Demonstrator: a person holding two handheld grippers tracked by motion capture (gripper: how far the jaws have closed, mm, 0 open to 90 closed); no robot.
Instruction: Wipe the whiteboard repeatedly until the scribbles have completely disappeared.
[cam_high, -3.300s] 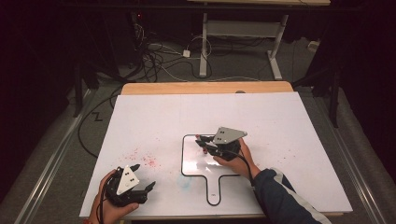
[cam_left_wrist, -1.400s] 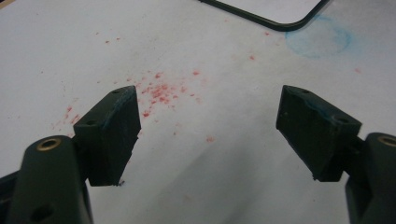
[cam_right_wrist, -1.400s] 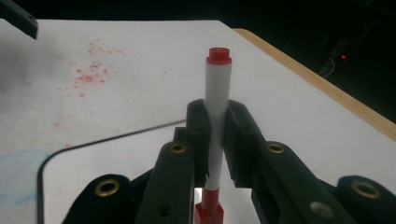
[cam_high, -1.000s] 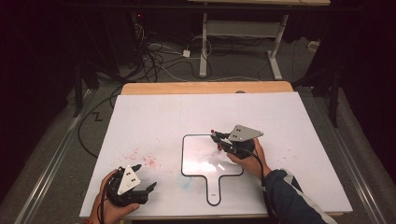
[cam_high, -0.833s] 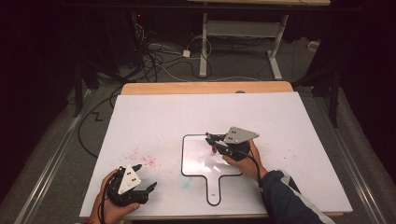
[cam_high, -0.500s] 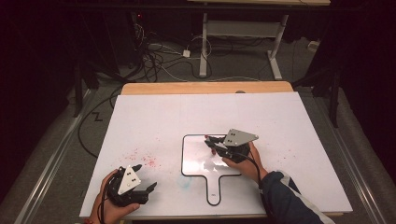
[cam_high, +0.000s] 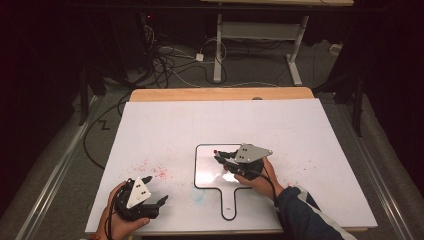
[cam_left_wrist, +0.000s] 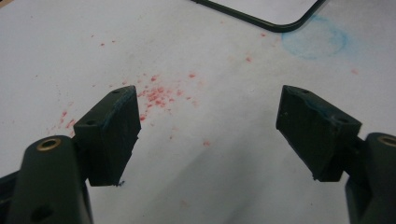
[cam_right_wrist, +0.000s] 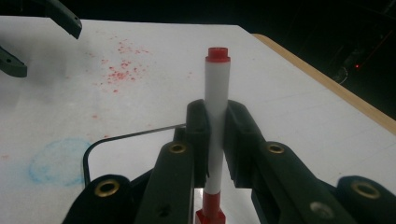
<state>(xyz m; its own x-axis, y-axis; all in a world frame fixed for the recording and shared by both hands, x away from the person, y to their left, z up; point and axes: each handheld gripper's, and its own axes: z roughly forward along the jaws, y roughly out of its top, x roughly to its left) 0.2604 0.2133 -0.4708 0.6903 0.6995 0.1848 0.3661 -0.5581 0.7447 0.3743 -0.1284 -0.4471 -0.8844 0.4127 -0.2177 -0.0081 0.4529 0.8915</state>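
Right gripper (cam_right_wrist: 215, 121) clamping red marker (cam_right_wrist: 215, 107), upright between jaws

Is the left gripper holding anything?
No, the left gripper has its fingers spread wide over the table, nothing between them.

White tabletop (cam_high: 280, 120), wooden far edge.
Black-rimmed handled whiteboard (cam_high: 207, 172) lies flat on it; red specks (cam_high: 152, 169) and a blue smudge (cam_high: 199, 196) stain the surface.
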